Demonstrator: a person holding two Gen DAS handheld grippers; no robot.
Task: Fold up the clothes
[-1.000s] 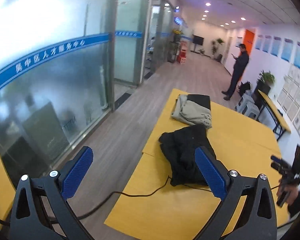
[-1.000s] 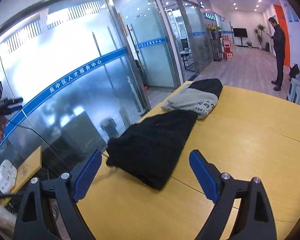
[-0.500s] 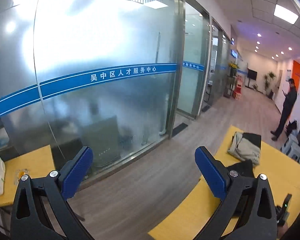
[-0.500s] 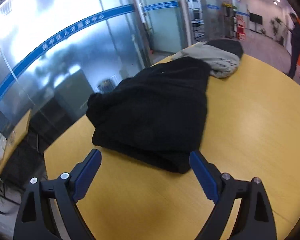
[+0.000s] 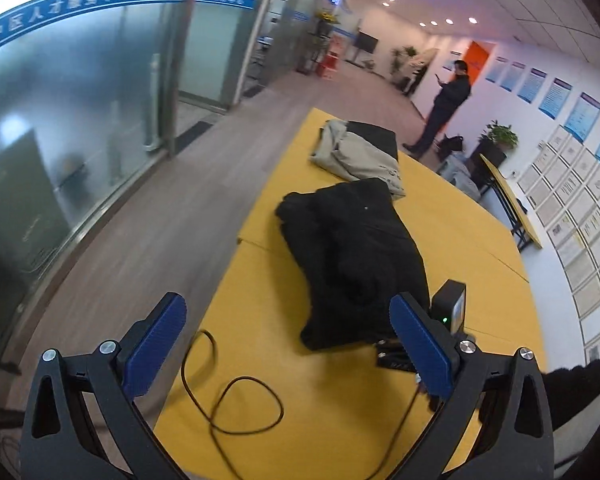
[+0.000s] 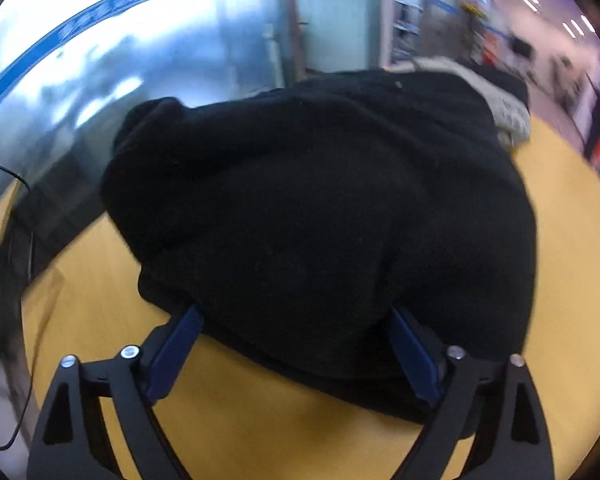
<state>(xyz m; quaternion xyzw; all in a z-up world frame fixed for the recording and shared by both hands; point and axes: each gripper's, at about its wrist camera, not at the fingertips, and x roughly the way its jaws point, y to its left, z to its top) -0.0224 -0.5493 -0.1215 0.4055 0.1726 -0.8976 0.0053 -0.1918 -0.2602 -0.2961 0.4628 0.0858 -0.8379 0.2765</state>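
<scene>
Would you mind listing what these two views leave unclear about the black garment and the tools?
- Right wrist view: the right tool has its fingertips under the black garment, so contact is hidden.
- Same view: the grey garment is motion-blurred.
- Left wrist view: the left tool covers the black garment's near corner.

Yellow table [image 5: 480, 280], made of sections with seams running across the top. Directly on it: a crumpled black garment [image 5: 356, 256] near the left edge, filling most of the right wrist view [image 6: 320, 208]; beyond that, touching its far end, a folded beige garment [image 5: 356, 156] lying over another black piece [image 5: 374, 136]. Nearer the camera, a thin dark cable [image 5: 228, 396] looped on the bare yellow top, and a small black device [image 5: 450, 306] with a green light just beside the black garment.
</scene>
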